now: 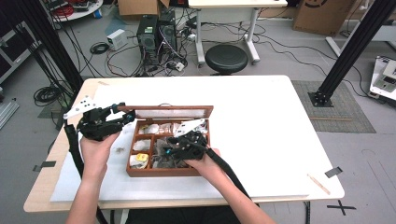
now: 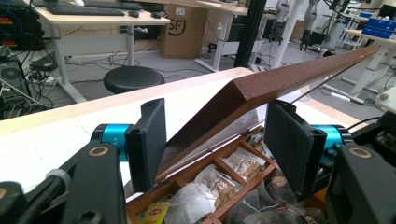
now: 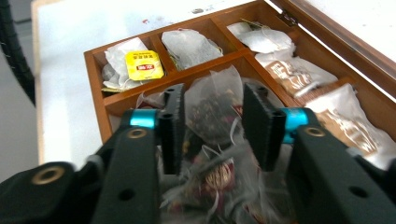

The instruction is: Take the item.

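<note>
Left gripper (image 2: 215, 140): jaws apart, astride the front corner of the raised lid (image 2: 289, 79); whether the pads touched the wood could not be told.
Right gripper (image 3: 212, 126): jaws apart, down in the box (image 1: 133, 171), a clear mesh sachet (image 3: 215, 102) of dark dried bits between them, not clamped.
Box: brown wood, split into compartments, near the middle of the worktop (image 1: 261, 121); lid tilted up at the far side.
Contents: pale tea bags (image 3: 191, 42) in the small cells, tan printed packets (image 3: 287, 74) along the hinge side, more mesh sachets under the right gripper.
Writing: a yellow tag (image 3: 144, 64) with red print lay on one bag, too small to read; "SF" showed on a carton (image 2: 182, 28) in the left gripper view.
Worktop: white sheet over a pale wooden top; a small stick (image 1: 319, 184) near its right front corner.
Room: grey floor, a black stool (image 1: 226, 58) beyond the worktop, computer towers (image 1: 156, 35) with tangled cables, black frame posts (image 1: 350, 51).
</note>
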`<control>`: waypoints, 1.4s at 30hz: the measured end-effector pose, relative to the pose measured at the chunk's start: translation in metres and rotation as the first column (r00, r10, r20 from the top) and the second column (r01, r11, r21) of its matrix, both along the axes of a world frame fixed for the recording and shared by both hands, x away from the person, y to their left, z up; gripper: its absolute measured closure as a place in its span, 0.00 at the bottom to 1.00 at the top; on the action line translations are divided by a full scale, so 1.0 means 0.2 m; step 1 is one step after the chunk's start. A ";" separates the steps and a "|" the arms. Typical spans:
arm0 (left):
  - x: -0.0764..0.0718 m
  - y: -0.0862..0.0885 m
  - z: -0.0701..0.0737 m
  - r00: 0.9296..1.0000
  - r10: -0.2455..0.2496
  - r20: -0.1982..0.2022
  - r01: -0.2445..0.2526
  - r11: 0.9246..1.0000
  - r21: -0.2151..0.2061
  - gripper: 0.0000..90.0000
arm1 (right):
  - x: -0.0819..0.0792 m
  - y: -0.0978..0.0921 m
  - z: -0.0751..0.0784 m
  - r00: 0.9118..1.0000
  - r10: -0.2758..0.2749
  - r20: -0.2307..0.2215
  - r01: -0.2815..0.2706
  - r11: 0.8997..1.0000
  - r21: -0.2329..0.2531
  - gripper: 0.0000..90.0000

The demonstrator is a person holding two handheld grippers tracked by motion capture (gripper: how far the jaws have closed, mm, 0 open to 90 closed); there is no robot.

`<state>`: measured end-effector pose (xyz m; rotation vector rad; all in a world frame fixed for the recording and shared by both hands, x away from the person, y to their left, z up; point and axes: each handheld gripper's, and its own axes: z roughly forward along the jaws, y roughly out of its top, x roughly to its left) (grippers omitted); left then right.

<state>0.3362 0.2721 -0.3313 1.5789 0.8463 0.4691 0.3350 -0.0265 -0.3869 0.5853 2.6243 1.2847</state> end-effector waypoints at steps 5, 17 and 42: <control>0.00 0.00 0.00 1.000 0.001 -0.001 -0.001 1.000 0.000 0.44 | -0.03 0.08 -0.01 1.000 0.017 0.019 -0.017 0.999 -0.043 0.57; 0.00 0.00 0.00 1.000 -0.001 -0.001 0.001 1.000 0.000 0.44 | -0.09 0.24 -0.06 0.982 0.052 0.183 -0.007 0.972 -0.237 0.77; 0.00 0.00 0.00 1.000 0.002 0.000 -0.002 1.000 -0.003 0.44 | -0.07 -0.13 0.17 0.993 -0.034 0.114 0.024 0.996 0.081 1.00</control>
